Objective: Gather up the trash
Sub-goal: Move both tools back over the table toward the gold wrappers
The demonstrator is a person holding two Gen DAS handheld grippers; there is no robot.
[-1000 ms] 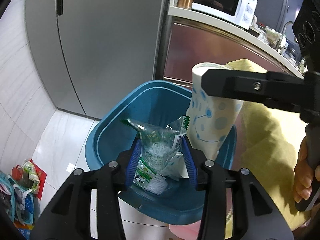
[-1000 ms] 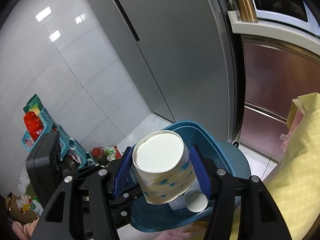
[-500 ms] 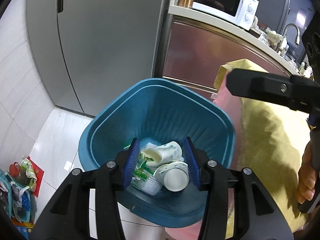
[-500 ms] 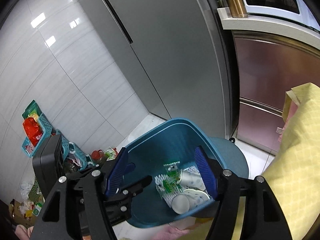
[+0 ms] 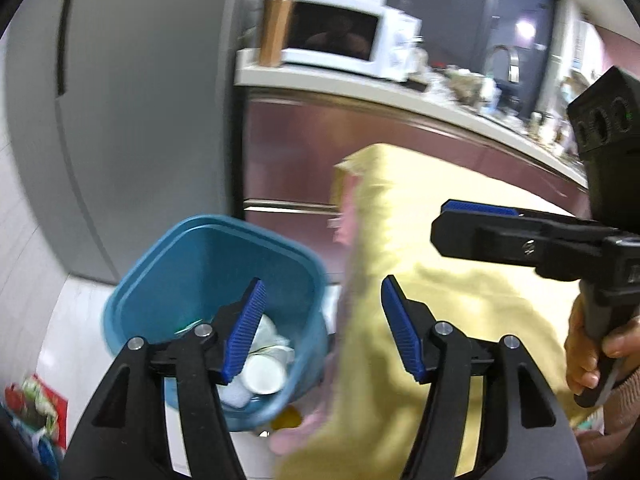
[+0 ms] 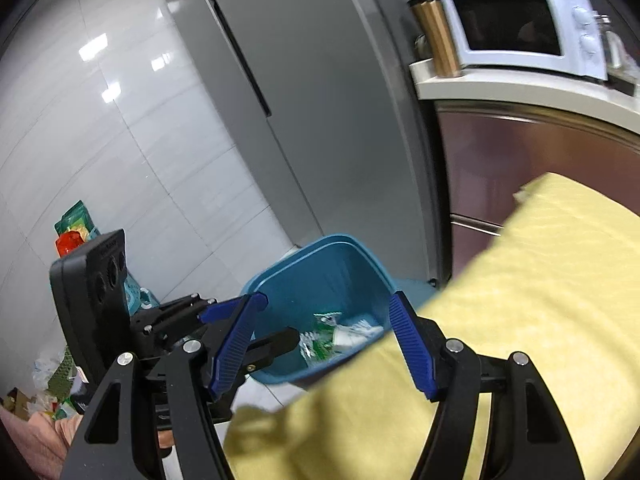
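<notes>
A blue trash bin (image 5: 188, 268) stands on the floor beside the table; it also shows in the right wrist view (image 6: 320, 276). Inside lie white paper cups (image 5: 264, 372) and a clear green-printed wrapper (image 6: 320, 340). My left gripper (image 5: 322, 328) is open and empty, up above the bin's right rim and the table edge. My right gripper (image 6: 326, 344) is open and empty, above the table edge with the bin in front of it. The right gripper also shows in the left wrist view (image 5: 476, 224), and the left gripper in the right wrist view (image 6: 240, 320).
A yellow cloth (image 5: 460, 320) covers the table on the right. A grey fridge (image 5: 140, 100) stands behind the bin. A counter (image 5: 360, 84) carries a white microwave (image 5: 344, 40). Baskets and bags (image 6: 76, 232) sit on the floor at the left wall.
One second ago my left gripper held the wrapper and my right held a paper cup over the bin. Both let go; the items lie in the bin. Both grippers have pulled back and to the right.
</notes>
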